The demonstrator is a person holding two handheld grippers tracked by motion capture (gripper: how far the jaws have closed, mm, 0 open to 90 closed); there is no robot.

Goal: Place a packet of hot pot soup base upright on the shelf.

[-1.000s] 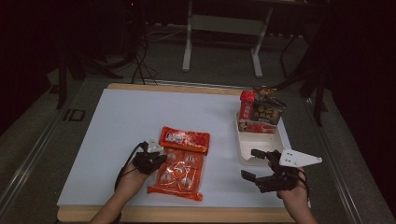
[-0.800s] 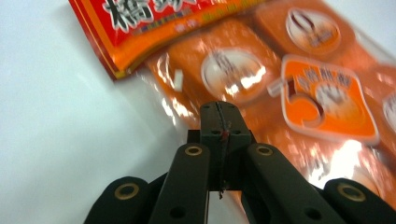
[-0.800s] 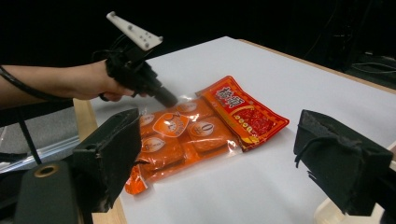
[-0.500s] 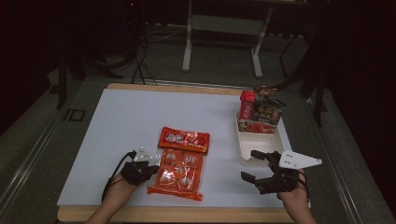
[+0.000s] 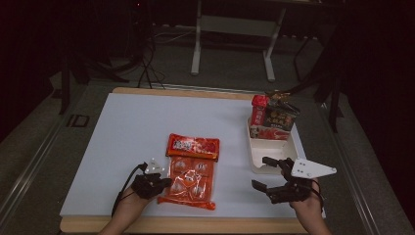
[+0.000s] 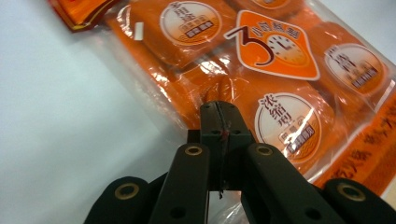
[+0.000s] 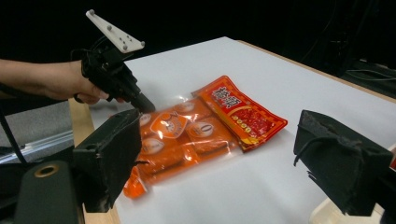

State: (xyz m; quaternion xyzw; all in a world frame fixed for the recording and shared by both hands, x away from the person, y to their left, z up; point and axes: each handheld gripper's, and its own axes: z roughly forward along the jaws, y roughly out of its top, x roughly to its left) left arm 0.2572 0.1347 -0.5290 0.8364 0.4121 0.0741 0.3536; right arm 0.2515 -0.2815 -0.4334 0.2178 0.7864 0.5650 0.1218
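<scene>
We see the orange multipack of sauce sachets [image 5: 192, 182] lying flat on the white counter [image 5: 122, 142], its left edge right at the tips of the left gripper [image 5: 166, 182]. In the left gripper view the left fingers [image 6: 219, 122] are pressed together, and a fold of the pack's clear wrapping [image 6: 154, 100] runs in under them; we cannot tell whether any film is caught between them. The printed sachets [image 6: 287, 122] sit just past the tips and to either side.

Beyond the pack, away from the fingers and touching its far end, lies a red packet [image 5: 193, 146].

The right gripper [image 5: 273, 172] hangs well apart from the pack, its fingers [image 7: 112, 154] spread wide with nothing between them. Just beyond its tips stands a white tray [image 5: 255, 159], with a red carton [image 5: 259, 108] and a dark box [image 5: 279, 117] at the tray's far end.
</scene>
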